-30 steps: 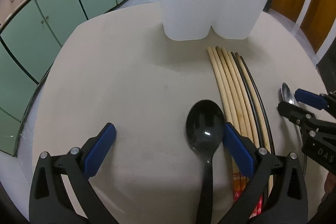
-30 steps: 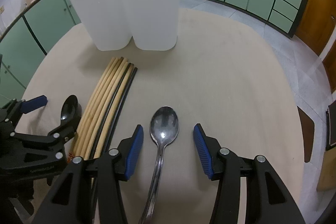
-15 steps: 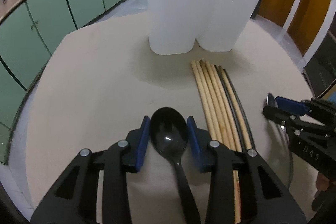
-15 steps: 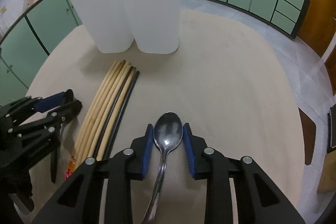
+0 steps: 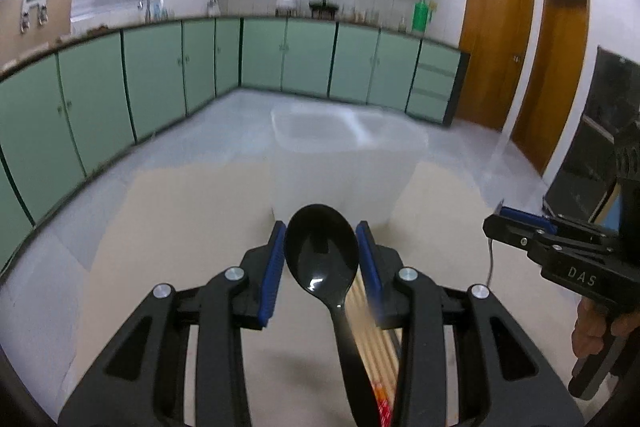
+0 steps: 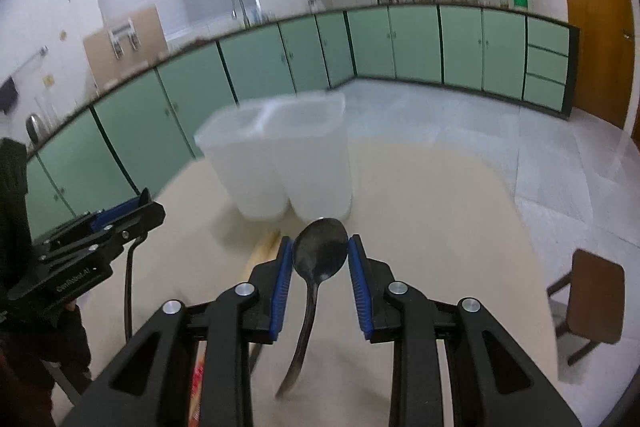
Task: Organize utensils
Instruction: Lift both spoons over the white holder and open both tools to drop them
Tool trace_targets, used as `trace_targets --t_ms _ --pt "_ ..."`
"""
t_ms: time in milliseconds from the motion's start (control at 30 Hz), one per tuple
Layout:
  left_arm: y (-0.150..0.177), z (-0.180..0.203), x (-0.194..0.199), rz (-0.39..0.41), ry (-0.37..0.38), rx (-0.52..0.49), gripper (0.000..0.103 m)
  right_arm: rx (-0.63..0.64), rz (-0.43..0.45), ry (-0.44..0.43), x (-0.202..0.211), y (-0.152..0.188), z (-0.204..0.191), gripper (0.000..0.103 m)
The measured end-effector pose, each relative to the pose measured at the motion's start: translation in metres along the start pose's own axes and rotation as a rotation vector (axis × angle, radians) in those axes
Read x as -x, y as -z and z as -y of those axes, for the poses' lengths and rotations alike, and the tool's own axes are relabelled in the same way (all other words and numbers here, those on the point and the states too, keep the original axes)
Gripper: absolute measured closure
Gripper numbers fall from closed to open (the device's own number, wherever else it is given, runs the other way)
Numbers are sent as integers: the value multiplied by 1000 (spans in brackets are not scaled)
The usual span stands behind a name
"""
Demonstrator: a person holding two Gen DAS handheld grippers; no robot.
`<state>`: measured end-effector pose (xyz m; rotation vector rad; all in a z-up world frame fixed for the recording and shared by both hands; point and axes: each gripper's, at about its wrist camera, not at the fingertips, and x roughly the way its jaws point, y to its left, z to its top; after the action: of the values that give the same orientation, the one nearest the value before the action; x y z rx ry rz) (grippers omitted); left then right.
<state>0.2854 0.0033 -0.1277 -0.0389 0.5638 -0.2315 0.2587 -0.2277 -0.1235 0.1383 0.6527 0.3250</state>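
The black spoon [image 5: 322,255] is clamped at its bowl between the blue-padded fingers [image 5: 274,269] of the left gripper [image 5: 322,267], held above the surface [image 5: 168,227] with its handle slanting down toward the camera. The metal spoon [image 6: 319,255] is pinched the same way in the right gripper [image 6: 320,275], its handle hanging down clear of the surface. Both grippers are level and point toward the white two-compartment holder [image 6: 280,163], which stands upright just ahead. The chopsticks [image 5: 372,339] lie on the surface beneath the left gripper. Green cabinets [image 6: 420,43] line the walls beyond.
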Motion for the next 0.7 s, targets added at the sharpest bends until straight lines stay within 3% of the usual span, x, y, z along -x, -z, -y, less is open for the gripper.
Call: trace_targets --t_ms 233,400,567,700 --pt "-56 13 7 186 -24 -34 69 39 144 -30 30 -57 -7 75" --pt "-111 21 -10 298 -50 -38 69 52 224 -44 33 -110 -12 75" --pt "-143 24 -52 336 -101 -38 69 43 257 3 5 -153 -11 75" --pt "-149 18 -81 326 -118 -10 69 31 233 40 -27 -163 -11 75"
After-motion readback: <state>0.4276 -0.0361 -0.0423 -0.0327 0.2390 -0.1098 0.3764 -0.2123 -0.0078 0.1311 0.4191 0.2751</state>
